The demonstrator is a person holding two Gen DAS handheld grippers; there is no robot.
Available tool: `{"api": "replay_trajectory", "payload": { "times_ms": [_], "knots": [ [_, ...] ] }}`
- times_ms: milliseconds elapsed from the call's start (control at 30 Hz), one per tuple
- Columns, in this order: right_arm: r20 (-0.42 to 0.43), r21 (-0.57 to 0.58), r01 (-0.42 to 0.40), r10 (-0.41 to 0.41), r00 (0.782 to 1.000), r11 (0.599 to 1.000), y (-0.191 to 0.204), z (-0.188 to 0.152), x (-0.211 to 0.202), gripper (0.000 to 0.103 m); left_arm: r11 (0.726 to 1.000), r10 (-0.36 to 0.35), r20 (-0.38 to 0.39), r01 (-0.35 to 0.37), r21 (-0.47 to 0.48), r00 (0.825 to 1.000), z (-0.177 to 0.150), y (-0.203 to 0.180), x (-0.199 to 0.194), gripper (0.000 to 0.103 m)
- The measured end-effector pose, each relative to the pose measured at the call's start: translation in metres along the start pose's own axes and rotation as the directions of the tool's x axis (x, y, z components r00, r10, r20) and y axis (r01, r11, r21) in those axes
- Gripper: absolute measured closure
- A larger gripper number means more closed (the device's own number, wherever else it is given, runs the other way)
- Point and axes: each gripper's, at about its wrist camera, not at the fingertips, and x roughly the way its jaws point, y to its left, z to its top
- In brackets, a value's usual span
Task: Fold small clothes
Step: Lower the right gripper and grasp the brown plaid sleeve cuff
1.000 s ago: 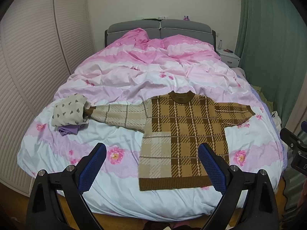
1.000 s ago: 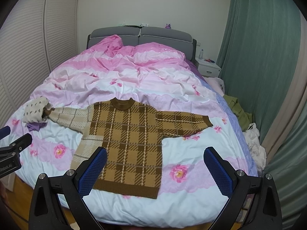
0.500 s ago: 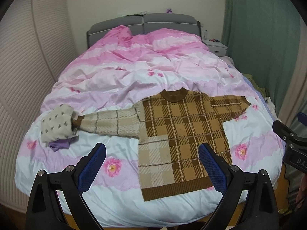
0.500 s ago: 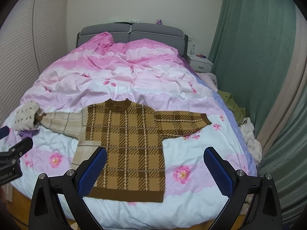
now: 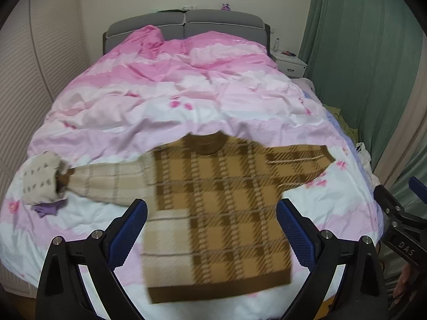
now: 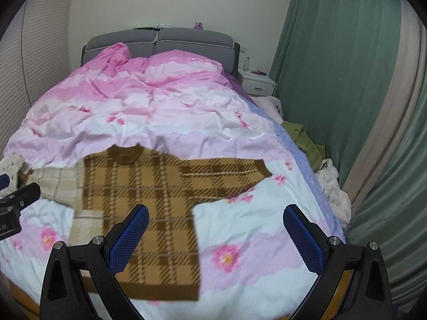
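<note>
A small brown and tan plaid sweater [image 5: 213, 208] lies flat on the bed, collar away from me, both sleeves spread out; it also shows in the right wrist view [image 6: 149, 194]. Its beige left sleeve reaches a folded cream garment with small dark motifs [image 5: 40, 181] lying on a purple cloth. My left gripper [image 5: 212, 229] hovers open above the sweater's lower body, nothing between its blue pads. My right gripper [image 6: 216, 234] hangs open over the sweater's right hem edge and the quilt. Both are above the fabric, not touching it.
The pink, white and lilac floral quilt [image 5: 186, 93] covers the bed up to a grey headboard [image 5: 186, 24]. A white nightstand [image 6: 257, 82] and green curtain [image 6: 333, 66] stand on the right. Loose clothes [image 6: 307, 144] lie beside the bed; a ribbed wardrobe [image 5: 32, 61] is at left.
Both grippers have moved forward and lower toward the sweater, which now looks larger and blurred. Both stayed open. The sweater and folded garment have not moved.
</note>
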Motion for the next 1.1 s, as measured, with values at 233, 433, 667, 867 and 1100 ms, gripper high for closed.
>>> {"api": "replay_trajectory", "payload": {
  "times_ms": [233, 433, 667, 867, 1100],
  "knots": [
    [0.032, -0.006, -0.042, 0.043, 0.999, 0.999, -0.074, 0.031, 0.087, 0.001, 0.997, 0.063, -0.012, -0.063, -0.033, 0.998, 0.038, -0.091, 0.073, 0.004],
    [-0.044, 0.047, -0.09, 0.092, 0.995, 0.995, -0.136, 0.049, 0.191, 0.001, 0.993, 0.11, -0.034, -0.111, -0.029, 0.993, 0.074, -0.163, 0.148, 0.004],
    [-0.165, 0.13, -0.103, 0.124, 0.979, 0.986, -0.179, 0.043, 0.31, 0.002, 0.985, 0.162, -0.08, -0.156, 0.075, 0.984, 0.087, -0.225, 0.231, 0.004],
    [-0.294, 0.235, -0.098, 0.167, 0.941, 0.967, -0.198, 0.024, 0.396, 0.012, 0.966, 0.221, -0.131, -0.199, 0.165, 0.966, 0.087, -0.252, 0.286, 0.004],
    [-0.368, 0.312, -0.076, 0.195, 0.909, 0.947, -0.213, 0.015, 0.453, 0.019, 0.963, 0.254, -0.197, -0.228, 0.144, 0.947, 0.087, -0.247, 0.32, 0.004]
  ]
}}
